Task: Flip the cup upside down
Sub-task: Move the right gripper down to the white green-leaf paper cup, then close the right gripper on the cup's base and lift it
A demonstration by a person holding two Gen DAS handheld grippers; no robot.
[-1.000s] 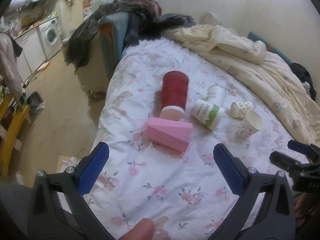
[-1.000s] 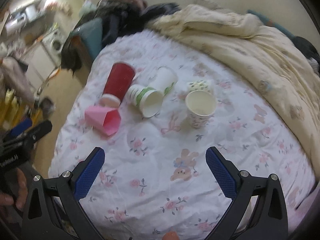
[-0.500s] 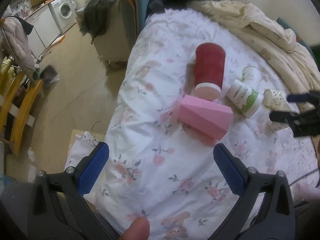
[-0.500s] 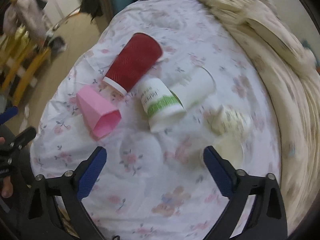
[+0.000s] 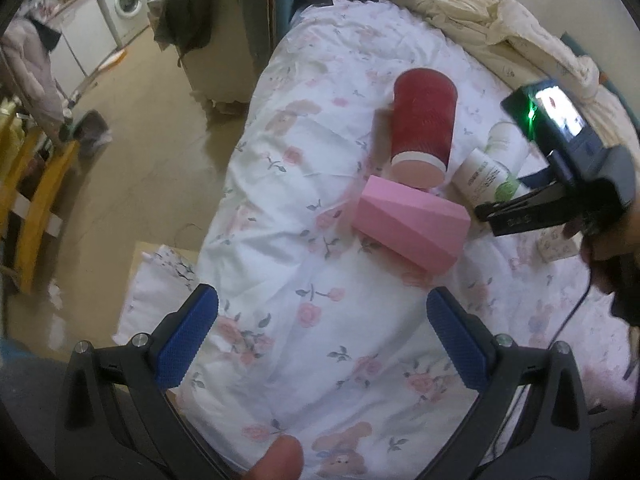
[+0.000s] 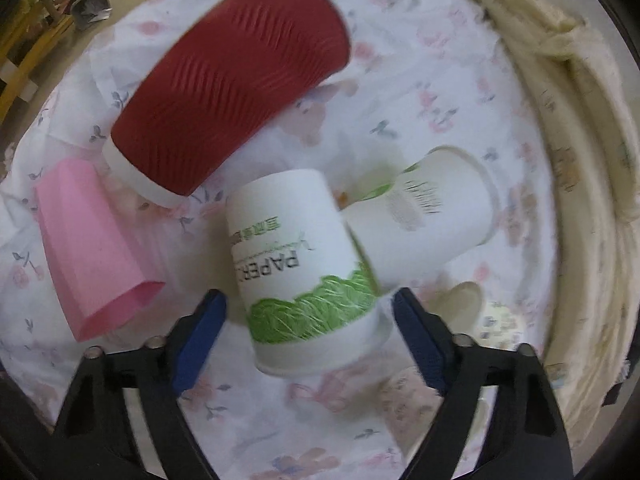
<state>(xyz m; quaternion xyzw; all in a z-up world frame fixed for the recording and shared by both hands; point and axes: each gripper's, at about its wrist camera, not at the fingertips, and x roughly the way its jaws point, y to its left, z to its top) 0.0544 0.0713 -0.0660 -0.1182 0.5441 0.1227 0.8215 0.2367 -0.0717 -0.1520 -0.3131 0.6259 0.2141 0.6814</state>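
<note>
Right gripper [image 6: 308, 320] jaws spread around my green-printed paper cup [image 6: 304, 268] lying sideways on the bed [image 6: 420, 80] — positioned to grip; left gripper [image 5: 320, 320] open, idle.

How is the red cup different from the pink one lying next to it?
The red cup is round with a wavy ribbed sleeve and a white band at one end; the pink cup is angular, flat-sided and plain. The red cup looks larger than the pink cup. Both lie on their sides on the floral sheet.
</note>
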